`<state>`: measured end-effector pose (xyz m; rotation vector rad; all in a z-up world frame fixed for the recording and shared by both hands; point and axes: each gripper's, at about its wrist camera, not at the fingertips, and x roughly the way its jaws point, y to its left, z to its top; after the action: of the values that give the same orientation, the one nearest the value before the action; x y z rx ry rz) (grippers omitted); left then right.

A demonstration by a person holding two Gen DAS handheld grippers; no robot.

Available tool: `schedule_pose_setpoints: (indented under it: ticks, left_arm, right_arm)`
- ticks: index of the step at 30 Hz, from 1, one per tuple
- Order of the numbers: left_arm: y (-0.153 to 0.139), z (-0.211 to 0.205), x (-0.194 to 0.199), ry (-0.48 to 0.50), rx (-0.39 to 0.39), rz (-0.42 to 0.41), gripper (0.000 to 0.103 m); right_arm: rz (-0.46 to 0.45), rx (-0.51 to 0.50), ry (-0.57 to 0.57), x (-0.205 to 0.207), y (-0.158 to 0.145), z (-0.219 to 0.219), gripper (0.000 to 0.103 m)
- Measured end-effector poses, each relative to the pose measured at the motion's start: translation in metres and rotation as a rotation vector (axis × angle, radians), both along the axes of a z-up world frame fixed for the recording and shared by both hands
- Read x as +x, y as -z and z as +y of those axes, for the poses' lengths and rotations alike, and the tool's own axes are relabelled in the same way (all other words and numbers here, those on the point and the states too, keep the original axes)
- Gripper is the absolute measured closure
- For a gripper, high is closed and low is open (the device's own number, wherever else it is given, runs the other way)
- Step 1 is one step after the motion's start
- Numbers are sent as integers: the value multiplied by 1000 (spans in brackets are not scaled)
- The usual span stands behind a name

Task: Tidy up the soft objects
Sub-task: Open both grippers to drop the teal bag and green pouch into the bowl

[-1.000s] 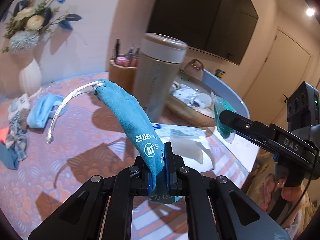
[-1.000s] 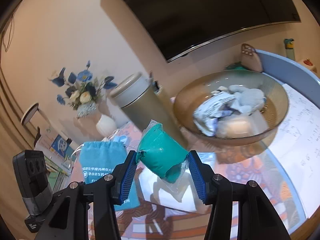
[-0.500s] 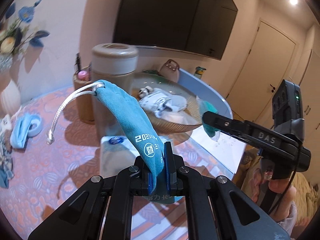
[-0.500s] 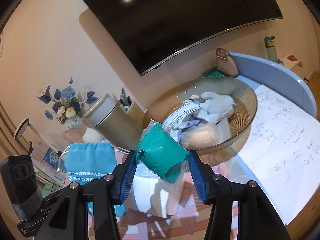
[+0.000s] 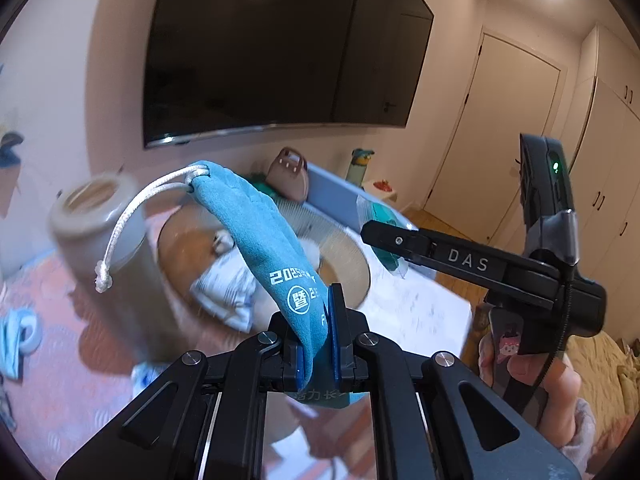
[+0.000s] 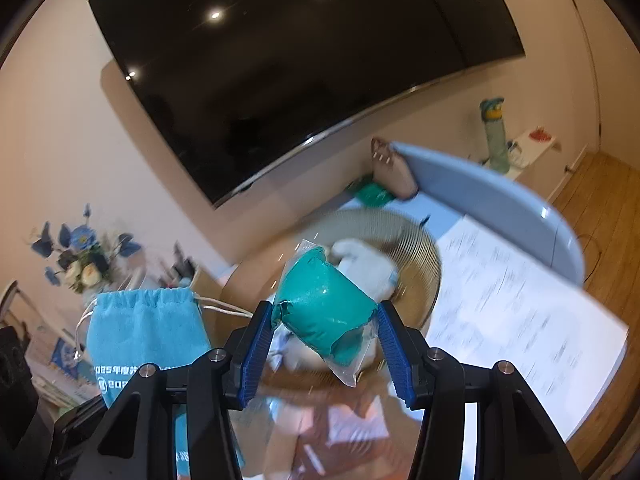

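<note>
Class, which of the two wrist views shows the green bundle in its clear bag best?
The right wrist view: the green bundle fills the centre, squeezed between the right gripper's blue pads. The left wrist view shows only a sliver of it behind that gripper's finger.

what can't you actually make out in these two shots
- Left wrist view: the blue drawstring pouch covers part of the woven basket; motion blur smears the cloths inside.
- Left wrist view: the pouch's printed text is cut off where the left gripper pinches it.
- Right wrist view: the teal bundle in a clear bag, held by the right gripper, hides the basket's middle.
- Right wrist view: writing on the white sheet is blurred.
</note>
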<state>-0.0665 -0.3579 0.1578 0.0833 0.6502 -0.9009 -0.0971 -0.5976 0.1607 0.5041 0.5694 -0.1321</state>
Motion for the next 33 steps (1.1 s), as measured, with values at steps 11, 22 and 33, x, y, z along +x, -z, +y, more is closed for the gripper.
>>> schedule_pose_setpoints:
  ticks: [11,22,33]
  left_arm:
    - [-2,-71,60,-114,18,-88,95]
    - [19,-86,75,-155,125,-22,12]
    - [24,-72,48,-106,164,-14,12]
  right_arm:
    - [59,-62,16,91,-13,-38,47]
    - [141,-7,34,105,12,-50,20]
    - [147,14,48,81,7,-37,20]
